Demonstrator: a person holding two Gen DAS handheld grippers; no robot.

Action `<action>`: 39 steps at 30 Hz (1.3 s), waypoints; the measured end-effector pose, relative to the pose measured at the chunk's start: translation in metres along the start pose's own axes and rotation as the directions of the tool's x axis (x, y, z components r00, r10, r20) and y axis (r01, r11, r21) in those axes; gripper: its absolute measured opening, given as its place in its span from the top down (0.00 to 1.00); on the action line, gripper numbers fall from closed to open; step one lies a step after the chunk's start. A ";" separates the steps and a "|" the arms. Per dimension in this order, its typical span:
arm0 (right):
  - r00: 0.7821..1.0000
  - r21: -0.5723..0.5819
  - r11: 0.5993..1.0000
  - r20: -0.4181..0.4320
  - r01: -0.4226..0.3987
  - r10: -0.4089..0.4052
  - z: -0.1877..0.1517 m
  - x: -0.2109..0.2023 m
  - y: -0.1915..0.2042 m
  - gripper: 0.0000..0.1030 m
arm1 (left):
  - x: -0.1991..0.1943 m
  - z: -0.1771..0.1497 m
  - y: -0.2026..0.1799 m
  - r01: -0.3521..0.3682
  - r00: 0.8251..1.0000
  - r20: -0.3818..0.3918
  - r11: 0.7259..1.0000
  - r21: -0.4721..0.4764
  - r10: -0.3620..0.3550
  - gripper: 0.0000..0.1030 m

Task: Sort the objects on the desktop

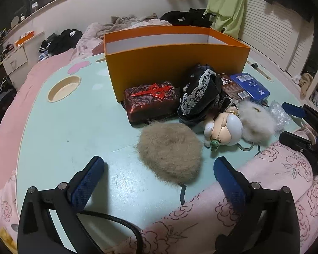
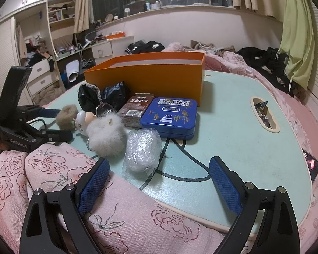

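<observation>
On the pale green table (image 1: 74,127), a tan fluffy pom-pom (image 1: 169,154) lies at 12 o'clock of the spread, empty left gripper (image 1: 159,182). Right gripper (image 2: 159,182) is spread too, a plastic-wrapped white bundle (image 2: 142,152) at its 11 o'clock.

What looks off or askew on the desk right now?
The small doll figure lies tipped on its side among the clutter, not upright. The orange box looks empty as far as visible, with every item outside it. Nothing looks spilled or broken.

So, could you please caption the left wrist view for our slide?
Open left tongs face a tan fur puff before an orange box.
</observation>
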State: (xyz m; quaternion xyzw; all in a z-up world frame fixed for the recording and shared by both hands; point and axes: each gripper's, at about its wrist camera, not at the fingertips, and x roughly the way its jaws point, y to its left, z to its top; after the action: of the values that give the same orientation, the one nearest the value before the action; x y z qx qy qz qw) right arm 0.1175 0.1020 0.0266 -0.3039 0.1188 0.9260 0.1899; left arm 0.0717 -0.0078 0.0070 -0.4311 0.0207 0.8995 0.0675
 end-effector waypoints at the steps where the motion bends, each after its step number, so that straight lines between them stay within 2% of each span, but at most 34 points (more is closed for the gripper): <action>1: 1.000 0.000 1.000 0.000 0.000 0.000 0.000 0.000 0.000 0.08 | -0.001 -0.002 0.001 0.000 1.000 0.000 1.000 0.000 0.000 0.00; 15: 1.000 -0.002 1.000 -0.003 0.001 -0.001 0.000 0.000 0.001 0.08 | -0.003 -0.004 0.003 0.001 1.000 0.002 1.000 0.000 -0.001 0.00; 22: 0.999 0.013 1.000 -0.046 0.026 -0.025 0.006 -0.005 -0.002 0.09 | -0.005 -0.005 0.003 0.003 1.000 0.003 1.000 -0.002 -0.003 0.00; 23: 0.999 0.015 0.999 -0.040 0.029 -0.028 0.011 -0.008 -0.005 0.13 | -0.006 -0.003 0.003 0.003 1.000 0.004 1.000 -0.002 -0.003 0.00; 28: 0.999 0.066 0.998 0.037 0.017 -0.019 0.051 -0.030 -0.018 0.13 | -0.008 -0.003 0.002 0.003 1.000 0.008 1.000 -0.002 -0.003 0.00; 31: 0.997 0.040 0.999 0.074 0.024 -0.027 0.079 -0.031 -0.008 0.14 | -0.009 -0.004 0.002 0.003 1.000 0.009 1.000 -0.003 -0.003 0.00; 33: 0.997 0.020 0.999 0.075 0.035 -0.037 0.095 -0.028 0.005 0.17 | -0.009 -0.003 0.002 0.004 1.000 0.010 1.000 -0.003 -0.004 0.00; 36: 0.999 0.033 0.999 0.030 0.009 -0.010 0.123 -0.013 0.010 0.19 | -0.009 -0.004 0.002 0.003 1.000 0.010 1.000 -0.003 -0.003 0.00; 39: 0.999 0.076 0.997 -0.038 0.012 -0.009 0.151 0.005 -0.003 0.40 | -0.009 -0.004 0.002 0.003 1.000 0.011 1.000 -0.003 -0.003 0.00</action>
State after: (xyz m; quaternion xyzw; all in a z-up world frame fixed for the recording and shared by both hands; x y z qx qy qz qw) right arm 0.0368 0.1569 0.1420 -0.3143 0.1560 0.9139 0.2041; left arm 0.0801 -0.0112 0.0118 -0.4264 0.0183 0.9018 0.0685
